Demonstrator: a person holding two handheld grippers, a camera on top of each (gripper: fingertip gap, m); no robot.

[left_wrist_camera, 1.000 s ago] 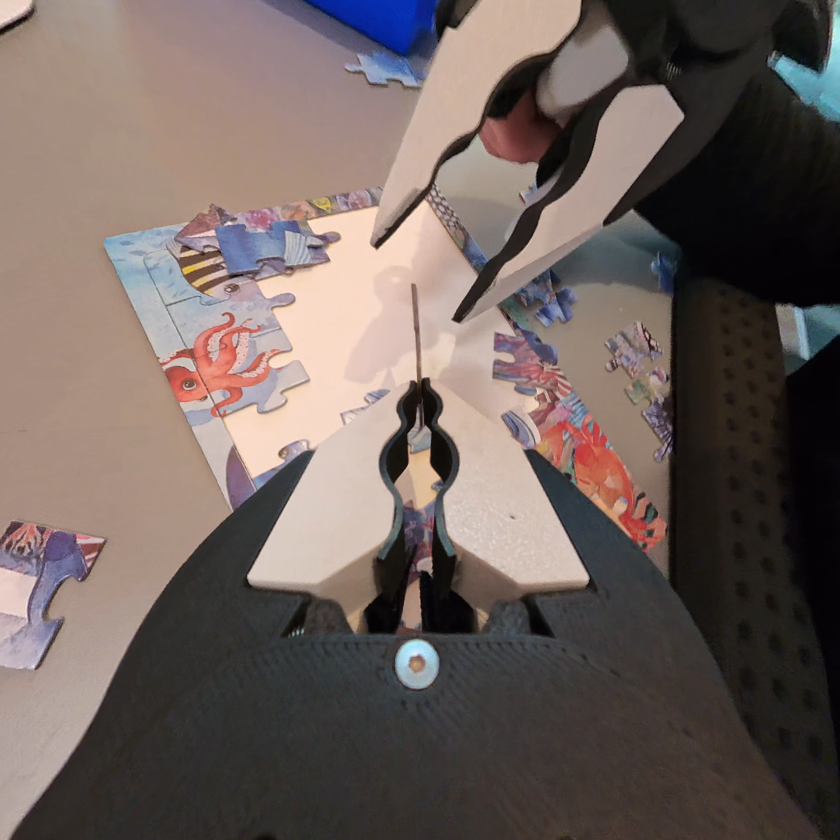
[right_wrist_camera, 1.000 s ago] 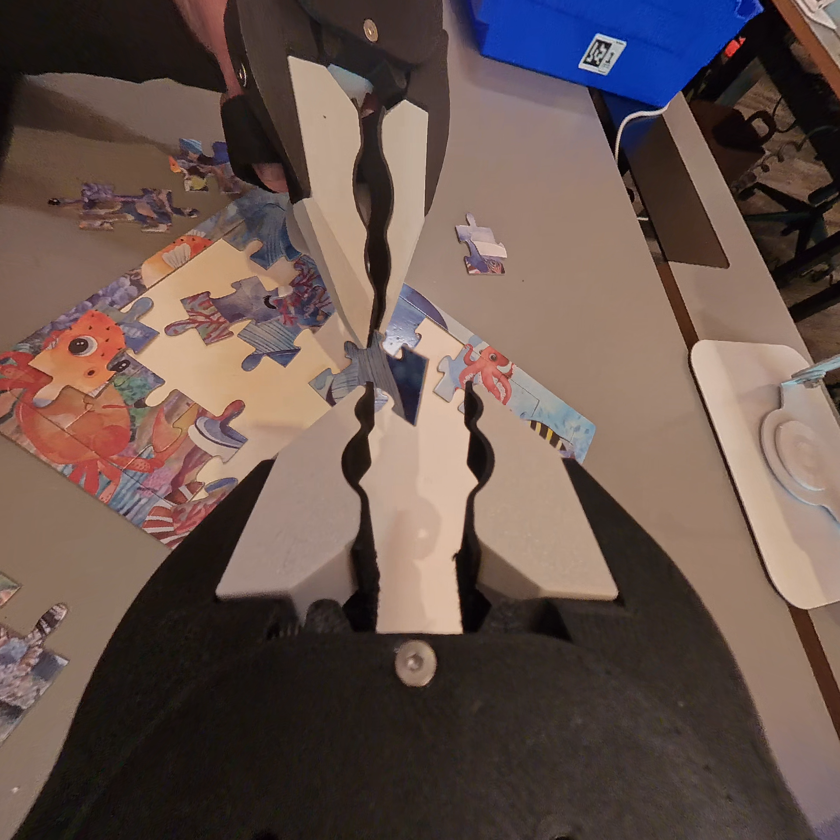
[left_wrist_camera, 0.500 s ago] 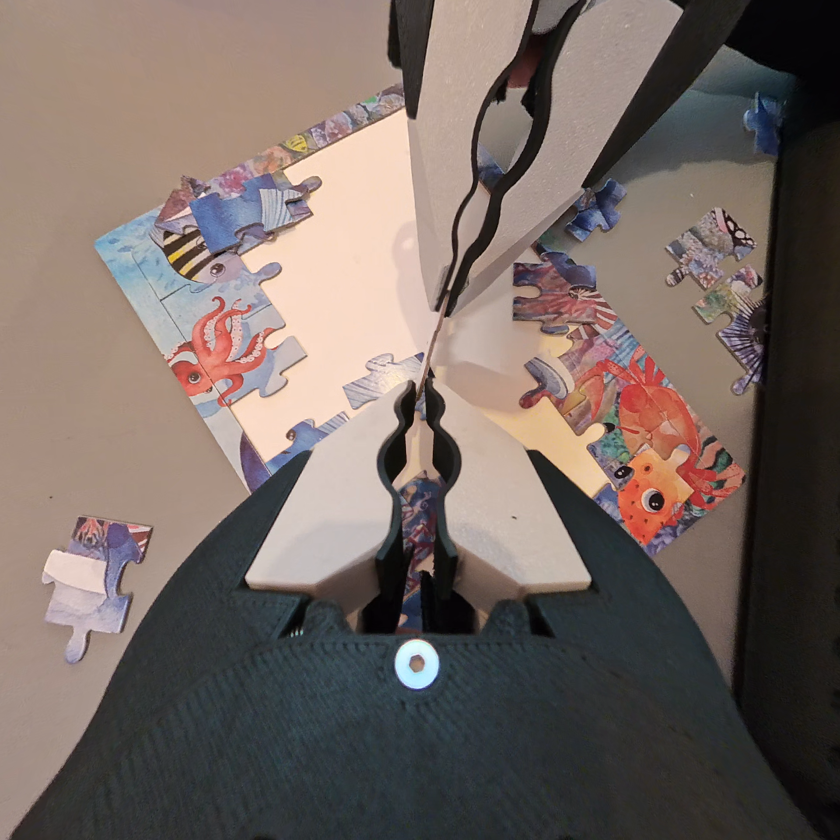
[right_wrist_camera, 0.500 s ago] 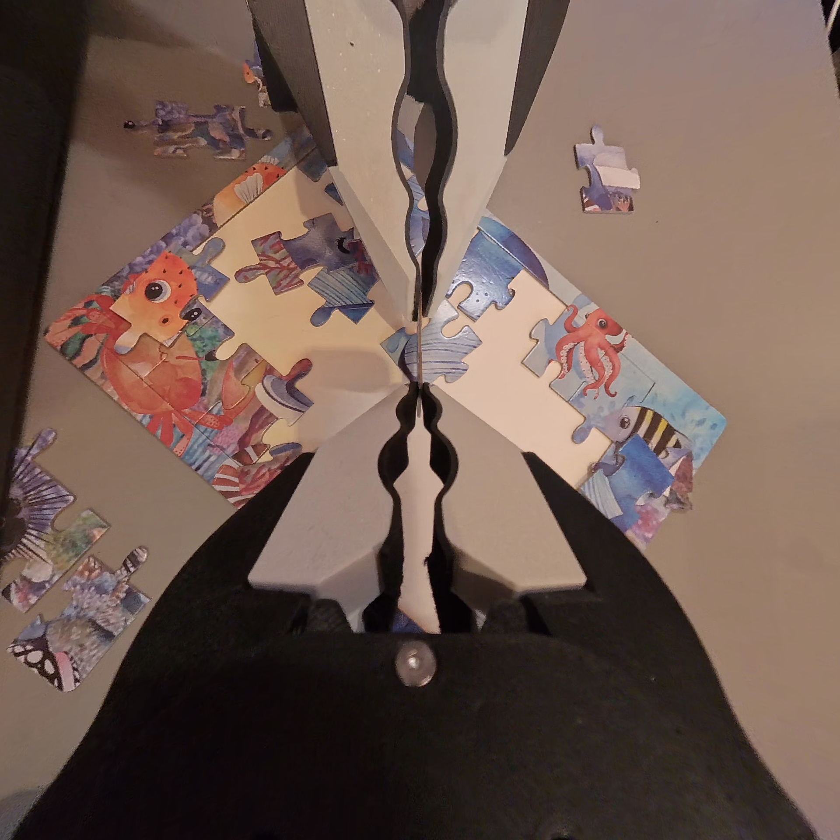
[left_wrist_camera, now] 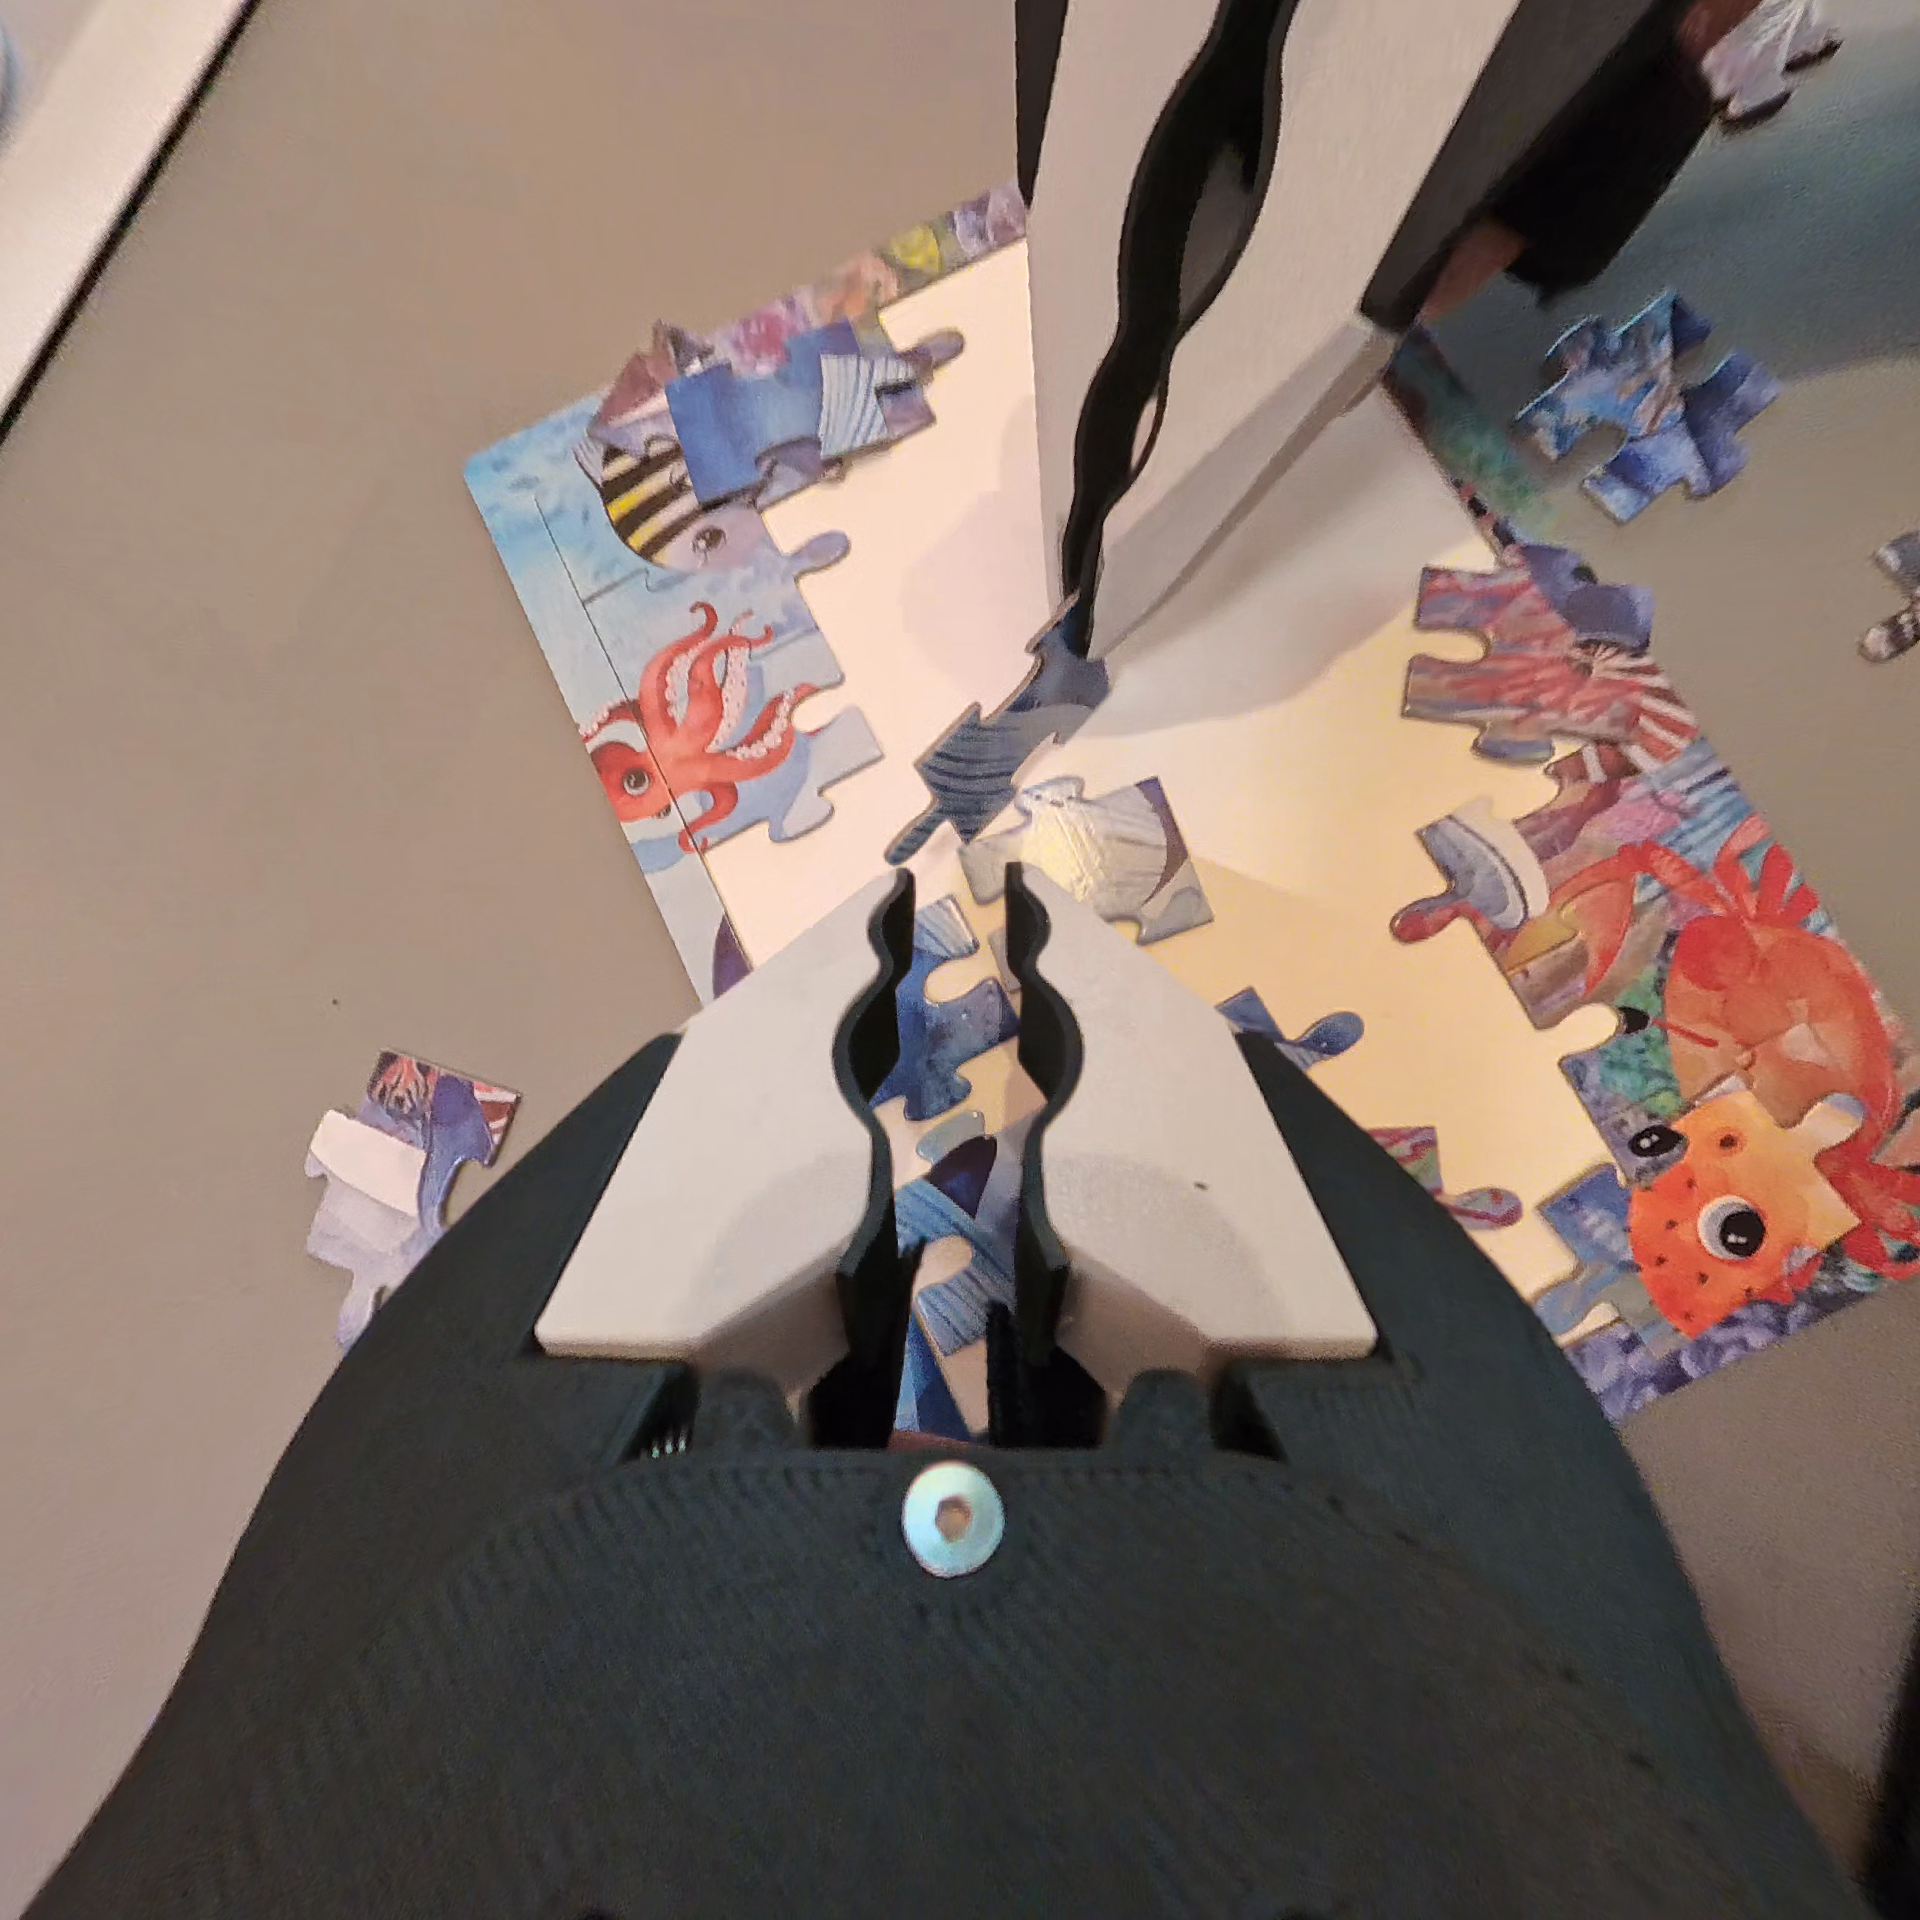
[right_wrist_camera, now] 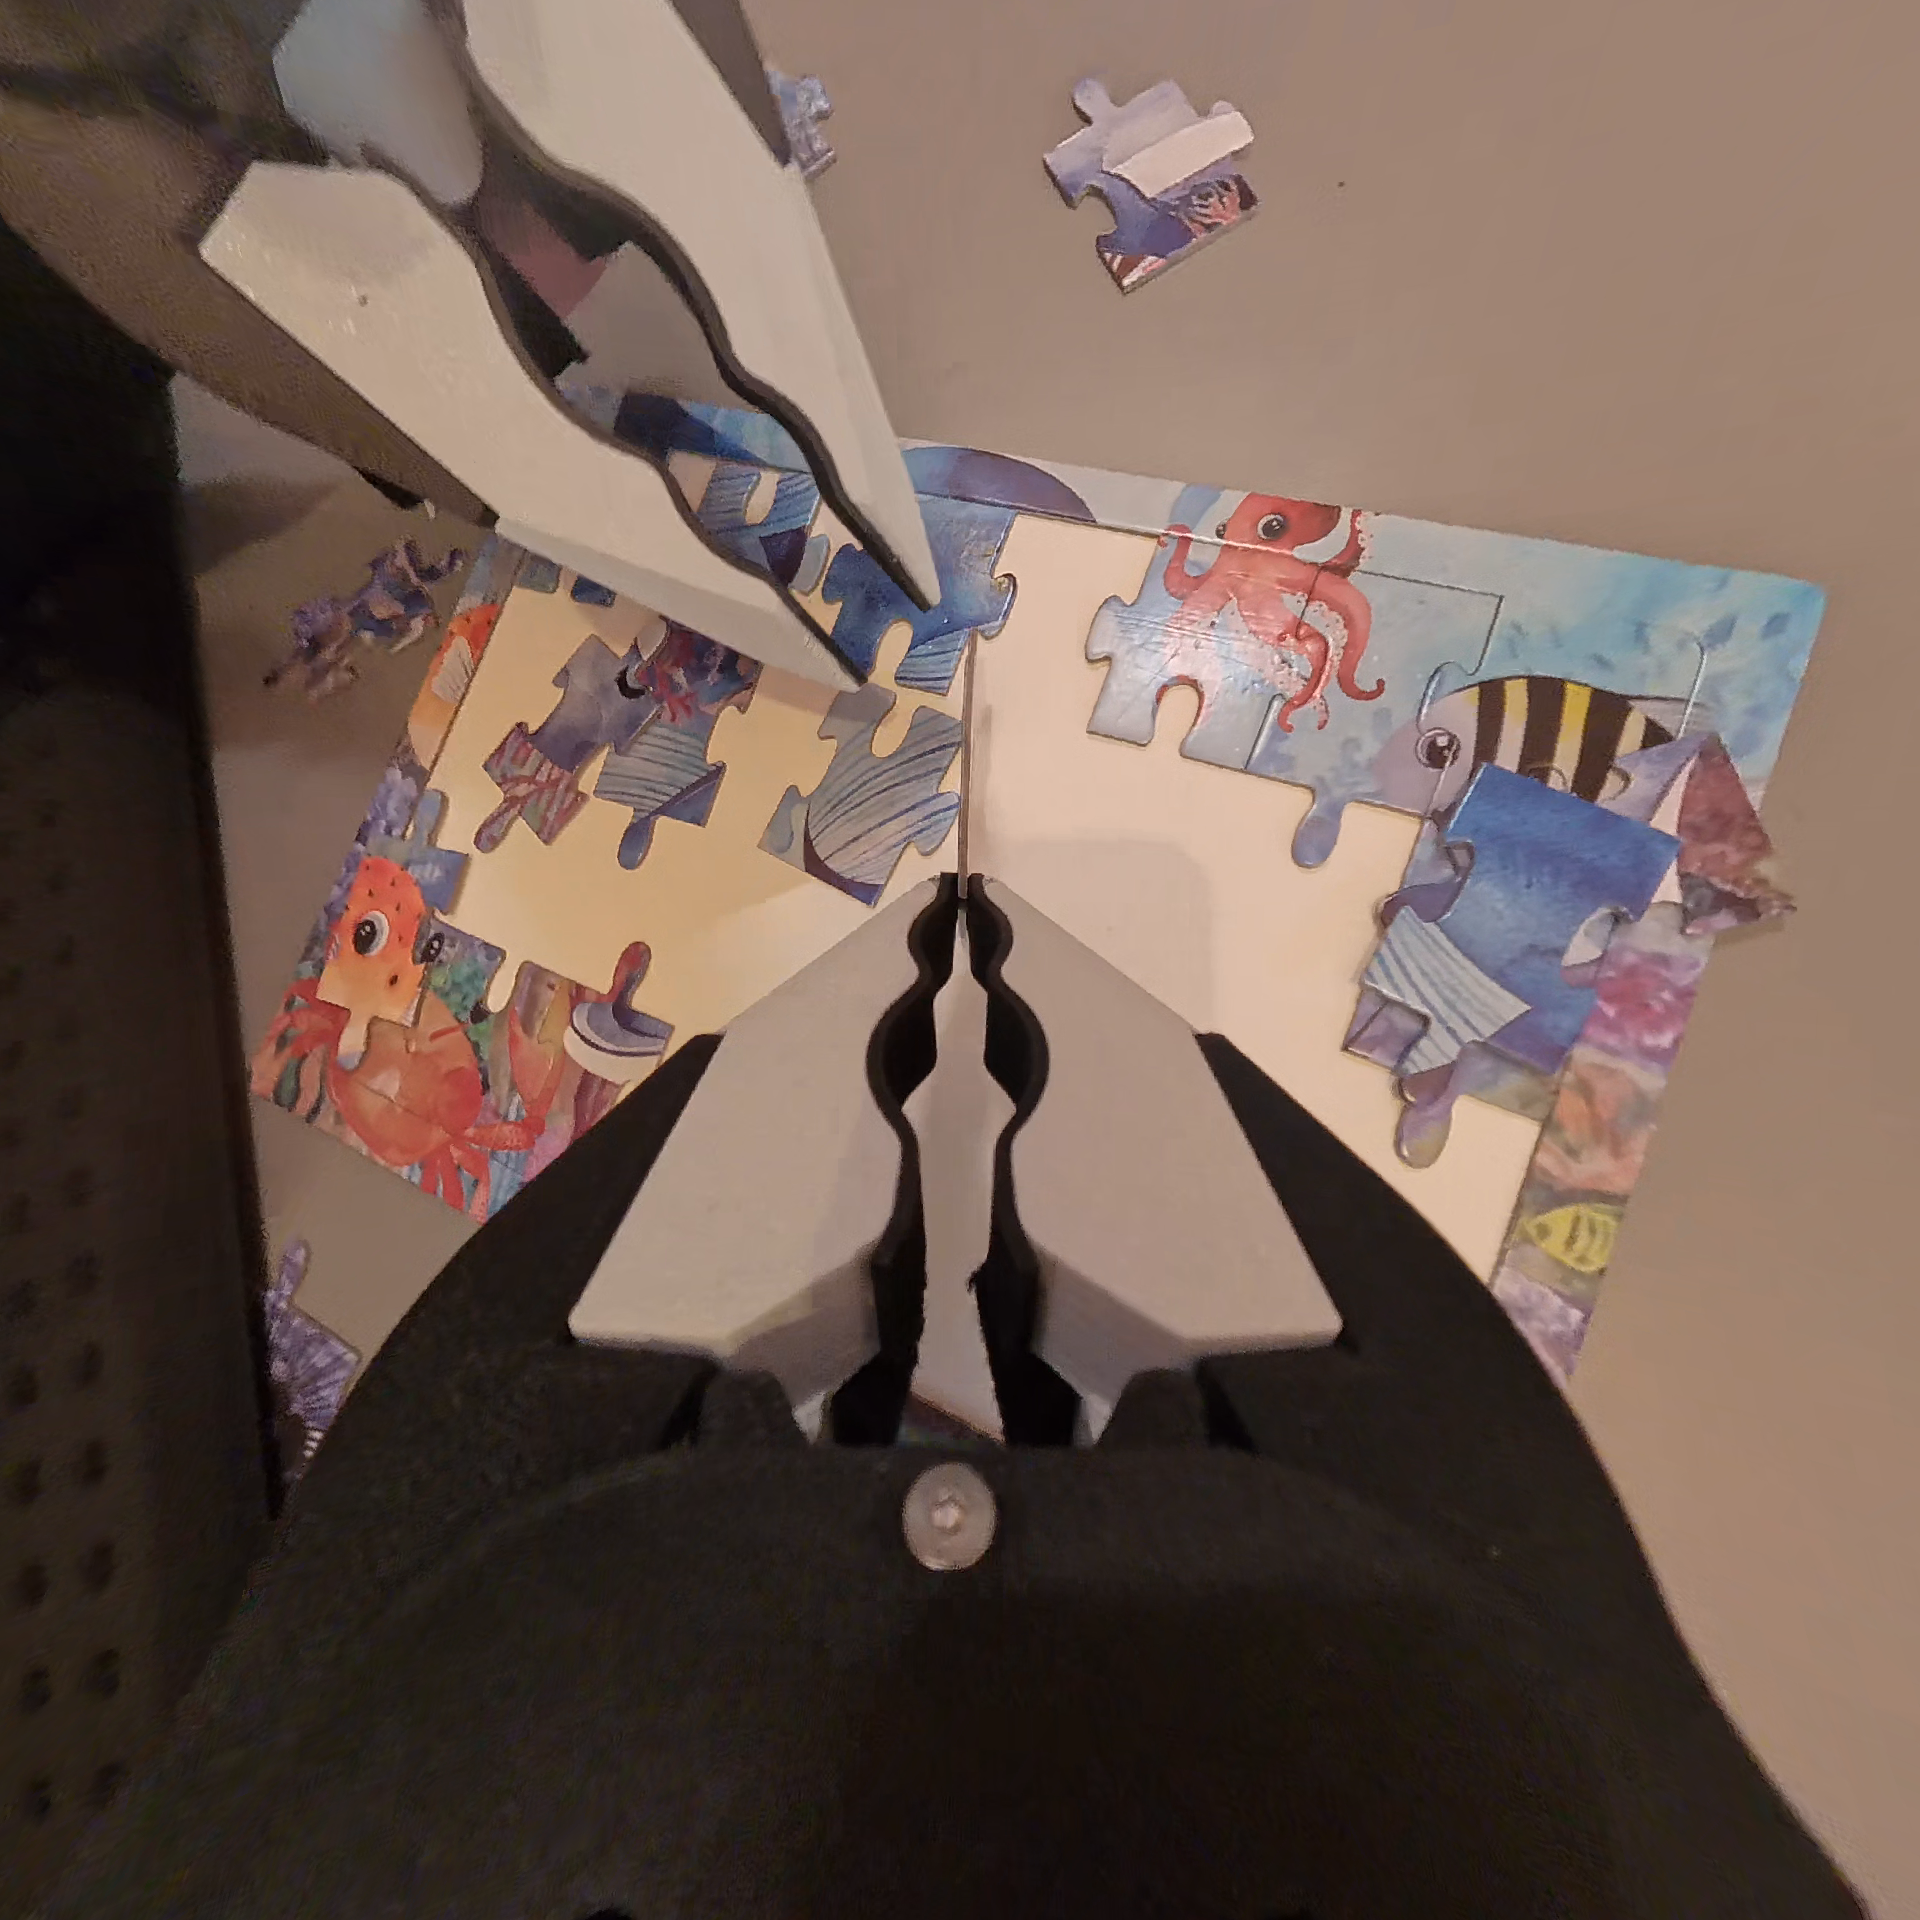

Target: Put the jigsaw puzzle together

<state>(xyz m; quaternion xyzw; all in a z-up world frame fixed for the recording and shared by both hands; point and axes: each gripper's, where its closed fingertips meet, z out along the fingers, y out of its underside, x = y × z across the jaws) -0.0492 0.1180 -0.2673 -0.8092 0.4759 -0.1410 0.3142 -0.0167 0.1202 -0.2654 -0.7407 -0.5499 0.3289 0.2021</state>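
Observation:
The jigsaw tray [left_wrist_camera: 935,468] lies on the grey table, its cream base partly filled; it also shows in the right wrist view [right_wrist_camera: 1143,883]. Octopus pieces [left_wrist_camera: 707,717] and crab pieces [left_wrist_camera: 1745,997] sit in its border. My right gripper [right_wrist_camera: 951,883] is shut on a blue striped piece [left_wrist_camera: 997,748], which it holds upright by one edge above the tray's middle. That piece shows edge-on in the right wrist view [right_wrist_camera: 966,769]. My left gripper [left_wrist_camera: 958,883] is open and empty, just short of the piece. In the right wrist view it [right_wrist_camera: 888,639] hovers over the tray's far edge.
Loose pieces lie in the tray [right_wrist_camera: 873,800], and a small pile [right_wrist_camera: 1527,914] sits by the striped fish. More pieces lie on the table [left_wrist_camera: 405,1174], [left_wrist_camera: 1652,416], [right_wrist_camera: 1153,177]. A dark perforated surface [right_wrist_camera: 83,1039] borders the table. The gap from one gripper's tips to the other's is roughly 4 cm.
The piece passed from my left gripper to my right. The right gripper closed on it, then the left opened and drew back. The piece now tilts over the tray's middle.

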